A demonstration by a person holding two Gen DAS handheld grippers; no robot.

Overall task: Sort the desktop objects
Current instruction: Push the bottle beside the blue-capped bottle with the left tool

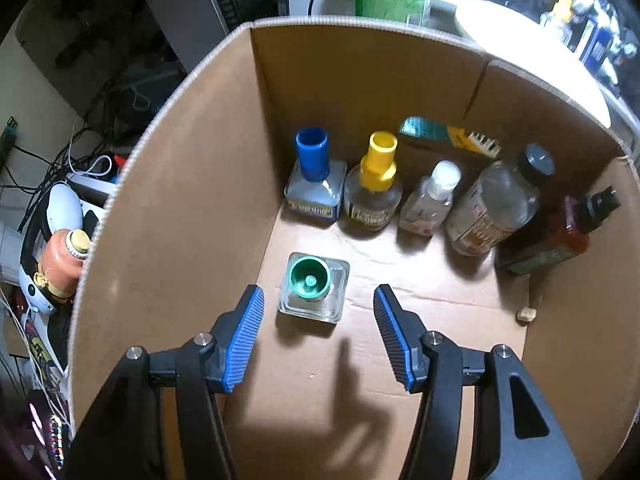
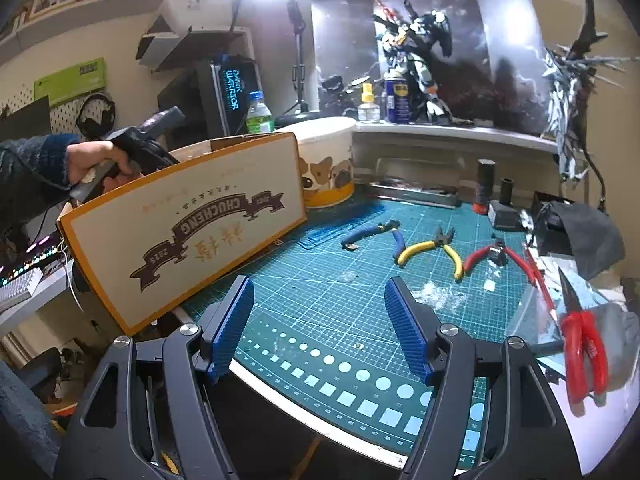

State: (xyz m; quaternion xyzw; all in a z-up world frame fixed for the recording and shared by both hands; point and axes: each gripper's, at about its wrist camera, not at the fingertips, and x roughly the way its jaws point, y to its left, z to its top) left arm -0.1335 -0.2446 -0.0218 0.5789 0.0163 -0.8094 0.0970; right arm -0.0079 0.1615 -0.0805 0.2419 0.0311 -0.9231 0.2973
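Note:
In the left wrist view my left gripper (image 1: 319,293) hangs open inside a cardboard box (image 1: 180,200), pointing steeply down. A square glass bottle with a green cap (image 1: 314,288) stands on the box floor just below the fingertips, and no pad touches it. Along the back wall stand a blue-capped bottle (image 1: 314,176), a yellow-capped bottle (image 1: 374,184), a small clear bottle (image 1: 430,200), a large clear bottle (image 1: 496,208) and a dark red bottle (image 1: 560,236). My right gripper (image 2: 319,285) is open and empty above the green cutting mat (image 2: 340,308), right of the box (image 2: 180,232).
Blue-handled pliers (image 2: 376,232), yellow-handled cutters (image 2: 436,248), red-handled cutters (image 2: 492,256) and red snips (image 2: 584,352) lie on the mat. A round tin with dog pictures (image 2: 328,168) stands behind the box. A hand (image 2: 88,164) holds the left gripper's handle over the box.

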